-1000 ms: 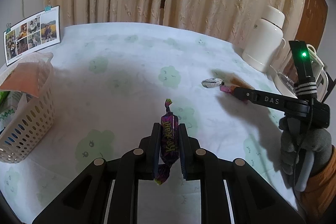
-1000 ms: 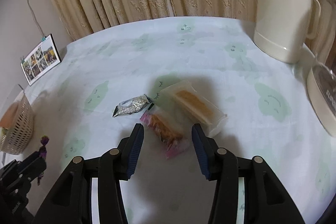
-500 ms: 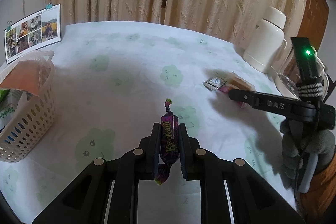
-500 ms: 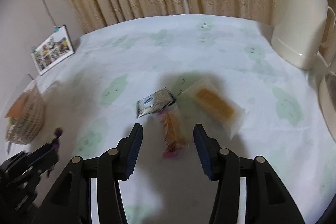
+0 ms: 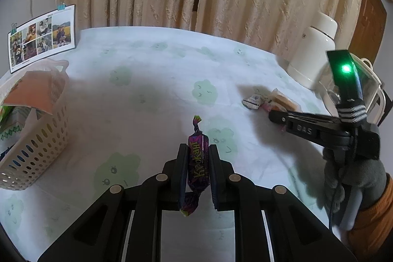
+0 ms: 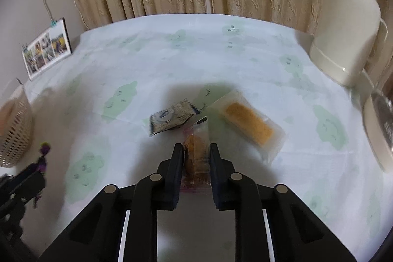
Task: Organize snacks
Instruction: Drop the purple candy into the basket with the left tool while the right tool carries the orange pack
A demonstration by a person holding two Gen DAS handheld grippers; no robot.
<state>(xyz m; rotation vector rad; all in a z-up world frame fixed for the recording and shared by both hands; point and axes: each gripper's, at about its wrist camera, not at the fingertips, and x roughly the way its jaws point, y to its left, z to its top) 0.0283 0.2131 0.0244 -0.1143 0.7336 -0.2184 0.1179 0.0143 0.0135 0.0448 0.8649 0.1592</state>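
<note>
My left gripper point(image 5: 197, 147) is shut on a purple twist-wrapped candy point(image 5: 197, 163), held upright above the tablecloth. My right gripper point(image 6: 196, 150) is shut on a clear packet with pink ends and an orange snack inside point(image 6: 197, 136), low on the table. Just beyond lie a small silver packet point(image 6: 169, 118) and a clear packet with an orange bar point(image 6: 248, 123). A white perforated basket point(image 5: 36, 139) stands at the left with packets in it. In the left wrist view the right gripper point(image 5: 272, 114) reaches into the same pile, held by a gloved hand point(image 5: 351, 178).
A white cloth with green cloud prints point(image 5: 152, 80) covers the table. A cream jug point(image 6: 343, 36) and a white appliance point(image 6: 378, 124) stand at the right edge. A photo collage point(image 5: 41, 38) leans at the back left. Curtains hang behind the table.
The right gripper moved forward over the pink-ended packet and its fingers closed on it. The left gripper still grips the purple candy, in much the same place.
</note>
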